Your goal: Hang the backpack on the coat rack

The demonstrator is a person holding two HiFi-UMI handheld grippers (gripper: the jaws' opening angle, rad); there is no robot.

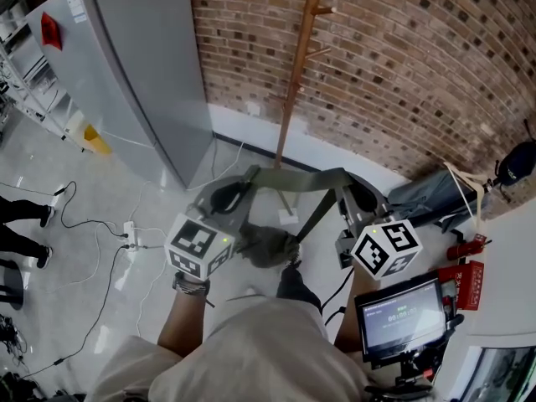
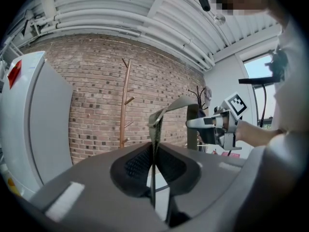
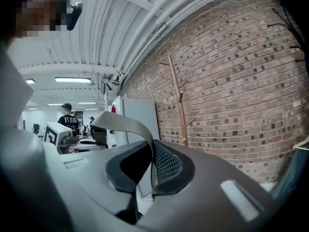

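An olive-green backpack strap (image 1: 293,177) is stretched level between my two grippers, and the backpack's body (image 1: 266,245) hangs below it in front of the person's legs. My left gripper (image 1: 226,198) is shut on the strap's left end (image 2: 155,124). My right gripper (image 1: 360,198) is shut on its right end (image 3: 123,122). The wooden coat rack (image 1: 297,65) stands against the brick wall just beyond the strap, its pegs pointing up. It also shows ahead in the left gripper view (image 2: 124,105) and the right gripper view (image 3: 178,100).
A tall grey fridge (image 1: 134,74) stands left of the rack. Cables and a power strip (image 1: 130,233) lie on the floor at left. A dark bag (image 1: 427,195) leans on the wall at right, near red items (image 1: 465,275). A small monitor (image 1: 402,316) sits close by.
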